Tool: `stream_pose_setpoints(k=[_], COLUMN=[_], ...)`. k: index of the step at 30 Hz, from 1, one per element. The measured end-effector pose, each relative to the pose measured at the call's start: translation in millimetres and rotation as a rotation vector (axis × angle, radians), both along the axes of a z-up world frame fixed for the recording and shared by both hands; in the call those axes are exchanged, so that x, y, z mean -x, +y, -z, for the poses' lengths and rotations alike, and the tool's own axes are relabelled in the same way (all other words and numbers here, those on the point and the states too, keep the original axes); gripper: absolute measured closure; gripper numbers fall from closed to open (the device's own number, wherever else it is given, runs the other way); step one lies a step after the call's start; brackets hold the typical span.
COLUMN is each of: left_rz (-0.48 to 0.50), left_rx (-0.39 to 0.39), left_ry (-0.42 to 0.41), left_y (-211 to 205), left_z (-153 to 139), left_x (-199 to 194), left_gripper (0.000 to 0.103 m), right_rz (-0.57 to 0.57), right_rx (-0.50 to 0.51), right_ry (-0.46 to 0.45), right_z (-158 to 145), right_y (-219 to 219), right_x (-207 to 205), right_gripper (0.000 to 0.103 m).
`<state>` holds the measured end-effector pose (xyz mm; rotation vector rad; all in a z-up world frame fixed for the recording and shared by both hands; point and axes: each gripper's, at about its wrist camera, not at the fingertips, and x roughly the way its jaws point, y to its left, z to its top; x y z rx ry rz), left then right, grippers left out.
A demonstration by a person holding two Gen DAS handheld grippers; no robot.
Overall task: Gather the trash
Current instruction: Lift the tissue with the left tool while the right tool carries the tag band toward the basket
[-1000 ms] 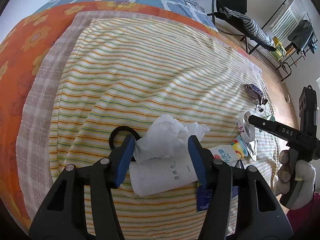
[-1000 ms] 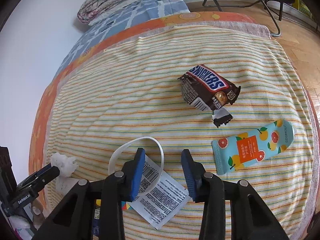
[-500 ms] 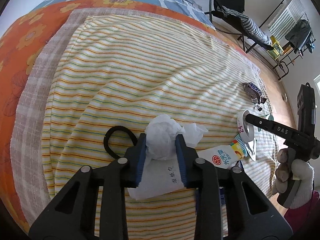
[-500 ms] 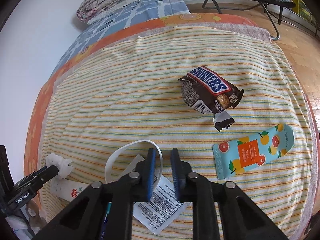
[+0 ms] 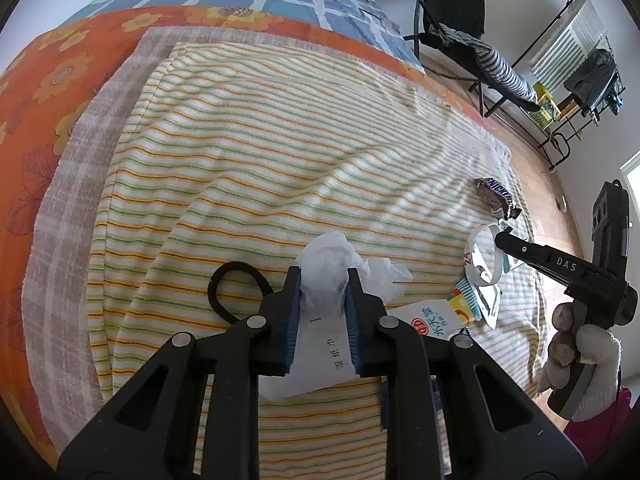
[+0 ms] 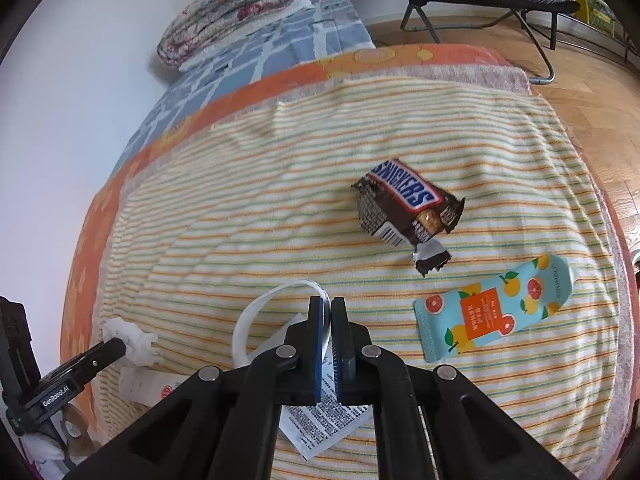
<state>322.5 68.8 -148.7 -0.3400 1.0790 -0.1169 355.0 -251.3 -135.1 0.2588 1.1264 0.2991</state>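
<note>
I had the left gripper (image 5: 323, 302) clamped on the tissue (image 5: 326, 264) and the right gripper (image 6: 327, 334) pinched, seemingly on the white strip (image 6: 256, 312), to lift both off the blanket (image 5: 280, 140).

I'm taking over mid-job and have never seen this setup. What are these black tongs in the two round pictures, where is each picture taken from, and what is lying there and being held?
There is no robot arm: a person holds a handheld two-finger gripper in each hand, and each carries a wide-angle camera looking forward along its fingers.

The left view comes from the left gripper. It is shut on a crumpled white tissue, which sits above a white wet-wipe packet. A black hair tie lies just left of it. At the right edge you see the gloved right hand with its tool.

The right view comes from the right gripper, shut on a thin white plastic ring that loops over a printed paper label.

Everything rests on a striped towel spread over a bed. Not yet collected: a Snickers wrapper and a teal fruit-print sachet.
</note>
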Motion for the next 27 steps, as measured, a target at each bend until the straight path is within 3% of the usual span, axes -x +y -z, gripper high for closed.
stream_pose_setpoints(k=[18,27], left_rz=[-0.004,0.011], left_rx=[0.069,0.06], left_ry=[-0.062,-0.097], left_y=[0.7,-5.4], left_z=[-32.8,-53.5], left_x=[6.1,24.2], left_gripper=[0.084,0.084], right_rz=[-0.002,-0.025], right_rx=[-0.044,-0.077], right_ry=[-0.092,-0.149], right_z=[-40.4,-71.6], right_y=[-7.3,-7.8], right_x=[21.6,42.4], right_gripper=[0.102,0.101])
